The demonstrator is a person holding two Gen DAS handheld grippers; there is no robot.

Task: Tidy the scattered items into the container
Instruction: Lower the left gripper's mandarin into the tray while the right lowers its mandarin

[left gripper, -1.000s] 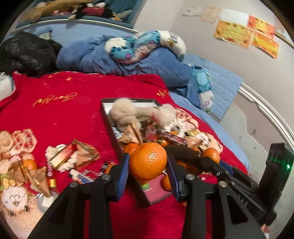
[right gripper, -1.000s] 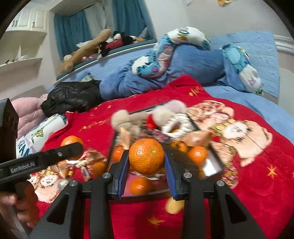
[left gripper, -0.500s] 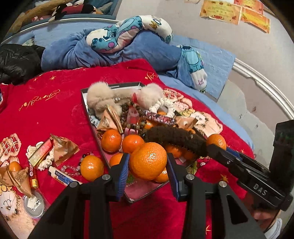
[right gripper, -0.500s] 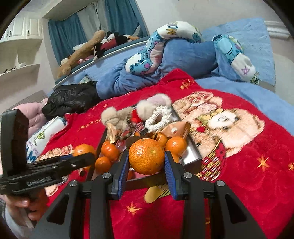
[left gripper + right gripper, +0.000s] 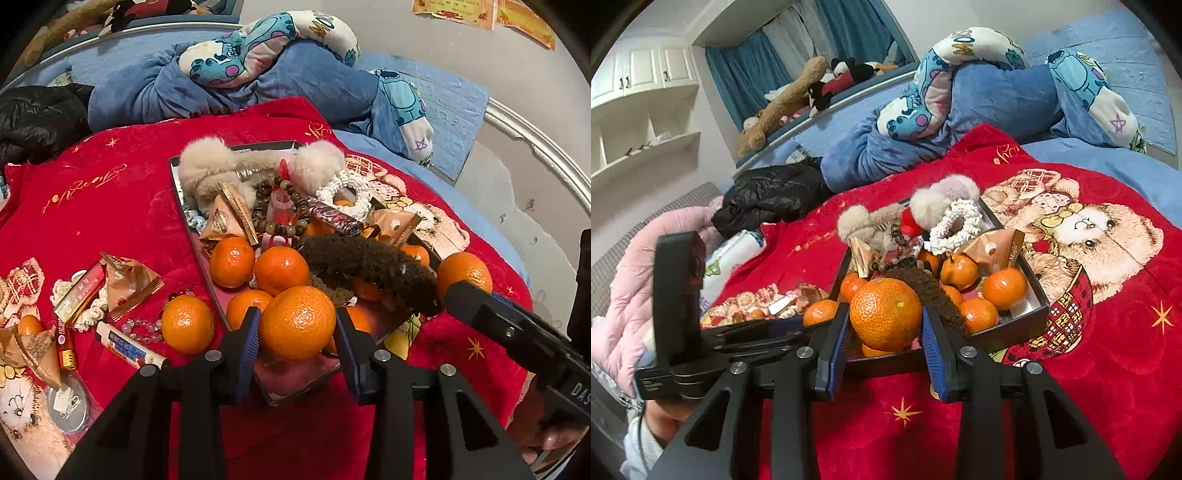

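Left wrist view shows the left gripper [image 5: 297, 328] clamped on a mandarin [image 5: 297, 323] just over the near edge of the tray [image 5: 295, 391], likely carried there so a release drops it inside. Right wrist view shows the right gripper [image 5: 885, 325] pinching its own orange [image 5: 885, 314] above the same near edge. Beyond the tray's left rim, a loose mandarin [image 5: 187, 324], toothpaste tube [image 5: 129, 350] and snack packets [image 5: 129, 284] remain on the red blanket [image 5: 110, 206].

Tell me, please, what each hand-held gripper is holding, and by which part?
Each holds a tangerine across its widest part: the left hand-held gripper grips one tangerine, the right hand-held gripper another tangerine.
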